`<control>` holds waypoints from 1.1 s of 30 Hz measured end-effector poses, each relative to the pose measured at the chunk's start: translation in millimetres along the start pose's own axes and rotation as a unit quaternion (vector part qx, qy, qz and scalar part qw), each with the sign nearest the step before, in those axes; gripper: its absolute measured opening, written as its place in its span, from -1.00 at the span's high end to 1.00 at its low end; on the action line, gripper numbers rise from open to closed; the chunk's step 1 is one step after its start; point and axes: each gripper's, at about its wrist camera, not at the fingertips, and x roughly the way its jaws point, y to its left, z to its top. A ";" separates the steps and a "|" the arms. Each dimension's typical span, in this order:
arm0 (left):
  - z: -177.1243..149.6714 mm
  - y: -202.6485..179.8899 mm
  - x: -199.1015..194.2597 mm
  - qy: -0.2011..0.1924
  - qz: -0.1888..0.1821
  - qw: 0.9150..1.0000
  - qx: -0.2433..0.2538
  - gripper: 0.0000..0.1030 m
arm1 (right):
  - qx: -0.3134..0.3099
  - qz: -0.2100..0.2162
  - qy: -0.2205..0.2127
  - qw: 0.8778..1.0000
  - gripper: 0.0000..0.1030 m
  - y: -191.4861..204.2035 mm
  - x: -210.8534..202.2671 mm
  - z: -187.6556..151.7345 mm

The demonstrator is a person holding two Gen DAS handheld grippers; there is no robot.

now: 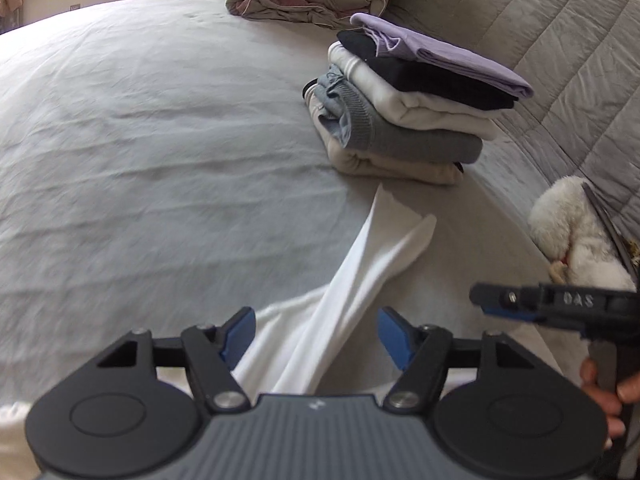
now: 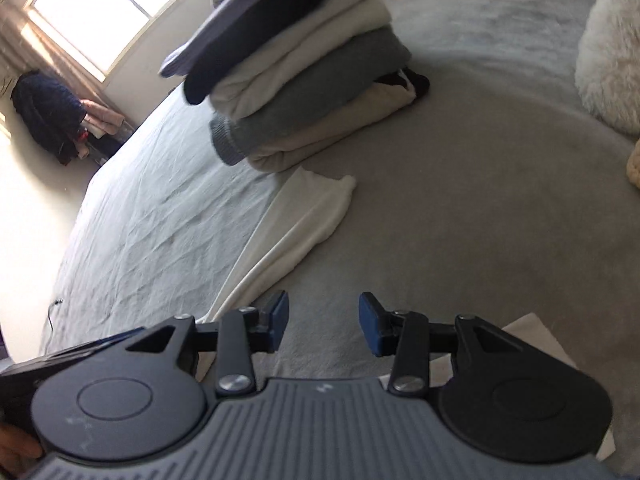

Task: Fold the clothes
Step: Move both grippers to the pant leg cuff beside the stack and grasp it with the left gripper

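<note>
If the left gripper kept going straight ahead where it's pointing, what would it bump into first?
Probably the white garment's sleeve. The left gripper is open, with that sleeve running forward between its fingers. Farther along the same line sits the stack of folded clothes. How high the gripper is above the cloth is hard to tell.

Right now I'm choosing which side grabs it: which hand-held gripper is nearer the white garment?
Left. The left hand-held gripper is open directly over the white garment; the right hand-held gripper is open just beside it.

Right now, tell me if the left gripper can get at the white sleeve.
Probably yes. The left gripper is open, the white sleeve lies between its fingers, and nothing covers it. The stack sits farther off.
</note>
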 end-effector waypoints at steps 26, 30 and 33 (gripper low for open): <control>51.3 -65.9 75.6 -0.046 -0.037 0.998 0.024 0.99 | 0.104 0.060 0.010 0.993 0.16 -49.8 -4.5 26.3; 52.6 -82.1 43.3 -0.067 -0.048 0.996 0.043 0.99 | 0.143 0.083 -0.005 0.986 0.16 -59.7 -13.6 24.4; 53.6 -93.0 25.1 -0.079 -0.056 0.994 0.059 0.99 | 0.203 0.135 -0.015 0.970 0.16 -74.2 -21.0 22.6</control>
